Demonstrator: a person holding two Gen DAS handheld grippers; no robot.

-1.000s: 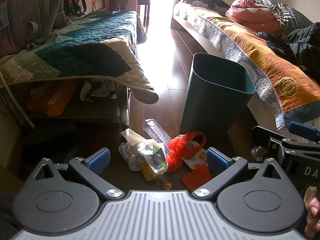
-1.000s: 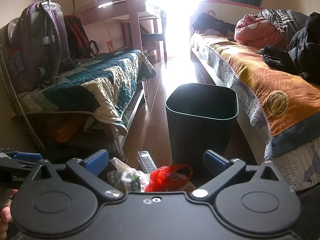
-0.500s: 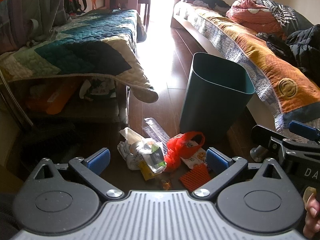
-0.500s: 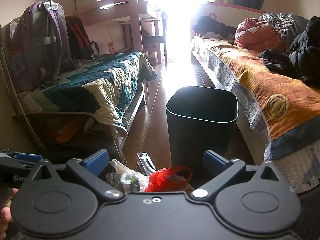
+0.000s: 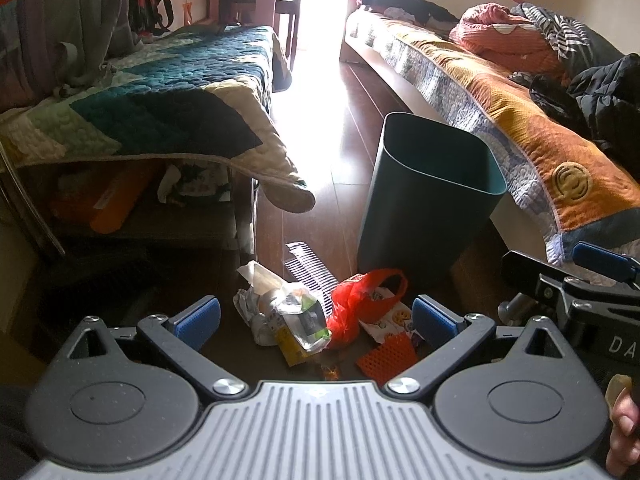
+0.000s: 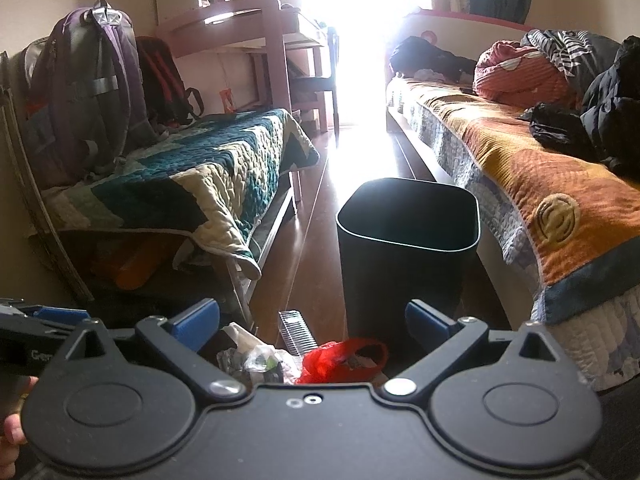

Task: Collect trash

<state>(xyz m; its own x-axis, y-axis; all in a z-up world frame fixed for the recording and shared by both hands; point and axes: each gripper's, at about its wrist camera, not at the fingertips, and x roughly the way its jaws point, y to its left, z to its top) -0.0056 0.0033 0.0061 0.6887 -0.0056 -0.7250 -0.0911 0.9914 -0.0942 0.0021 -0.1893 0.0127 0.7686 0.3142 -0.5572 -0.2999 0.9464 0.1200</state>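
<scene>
Two grippers, left gripper (image 5: 316, 320) and right gripper (image 6: 312, 322), gape wide, holding nothing. Between the left one's blue pads lies the trash (image 5: 316, 312) on dark wooden floor: crinkled clear wrappers, a glossy red bag (image 5: 356, 300), orange mesh. Just behind stands a smooth, square-mouthed bin (image 5: 424, 208).

We count one dark green trash bin (image 5: 428, 208) standing on the floor (image 5: 344, 120), and before it a litter of one red plastic bag (image 5: 356, 300), one comb (image 5: 310, 272), one orange mesh piece (image 5: 388, 358), one yellow-faced wrapper (image 5: 390, 316) and one crumpled clear packet (image 5: 298, 312). We count two beds (image 5: 160, 108) (image 5: 500, 108), two backpacks (image 6: 88, 92) (image 6: 164, 80) and two grippers (image 5: 316, 320) (image 6: 312, 320).
</scene>
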